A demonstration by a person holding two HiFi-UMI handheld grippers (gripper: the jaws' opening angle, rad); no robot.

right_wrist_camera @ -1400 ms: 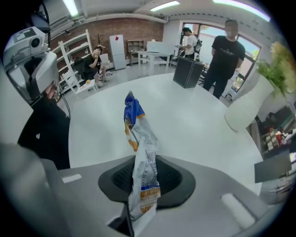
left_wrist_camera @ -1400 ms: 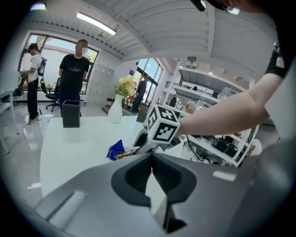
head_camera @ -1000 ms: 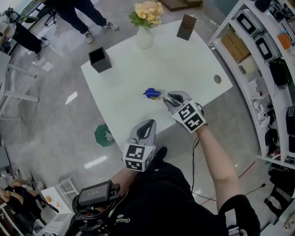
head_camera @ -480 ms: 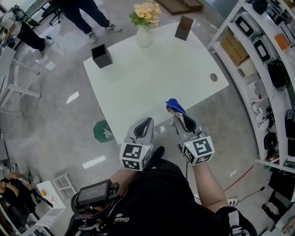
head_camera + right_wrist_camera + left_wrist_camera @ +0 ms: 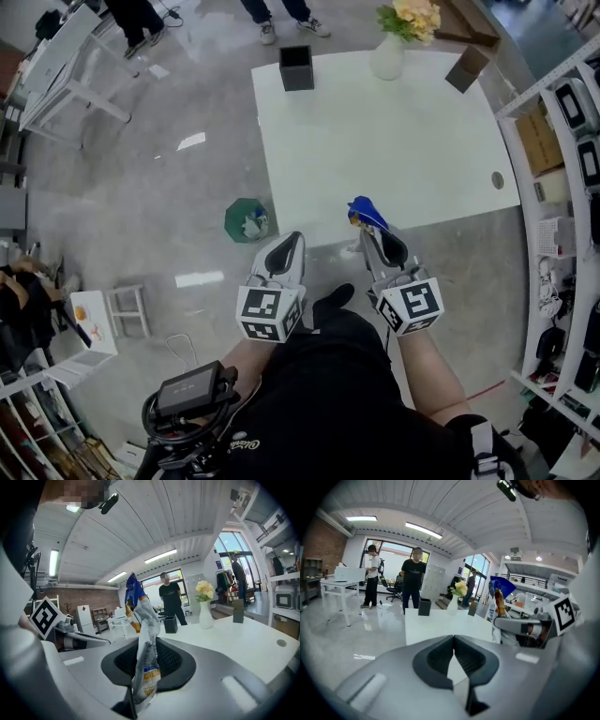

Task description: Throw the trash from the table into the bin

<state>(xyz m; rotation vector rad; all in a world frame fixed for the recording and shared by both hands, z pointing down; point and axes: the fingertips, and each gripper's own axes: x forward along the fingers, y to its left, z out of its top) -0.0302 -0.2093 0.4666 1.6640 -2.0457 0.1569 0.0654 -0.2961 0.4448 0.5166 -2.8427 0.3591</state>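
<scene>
A crumpled blue and silver snack wrapper [image 5: 366,214] stands up out of my right gripper [image 5: 381,246], which is shut on its lower end just past the white table's [image 5: 375,131] near edge. In the right gripper view the wrapper [image 5: 143,634] is pinched between the dark pads of that gripper [image 5: 140,644]. My left gripper [image 5: 284,255] hangs over the floor beside it, shut and empty; its pads meet in the left gripper view [image 5: 453,639]. A green bin [image 5: 247,220] with some paper inside sits on the grey floor, just beyond and left of the left gripper.
On the table's far side are a black square holder [image 5: 296,67], a white vase of flowers [image 5: 391,52] and a brown box [image 5: 468,67]. Shelving [image 5: 562,141] lines the right. A white stool [image 5: 127,309] stands left. People stand beyond the table [image 5: 412,581].
My right gripper lifted the wrapper off the table and drew back to the near edge. Both grippers and the view swung left, so the bin now lies closer to the left gripper.
</scene>
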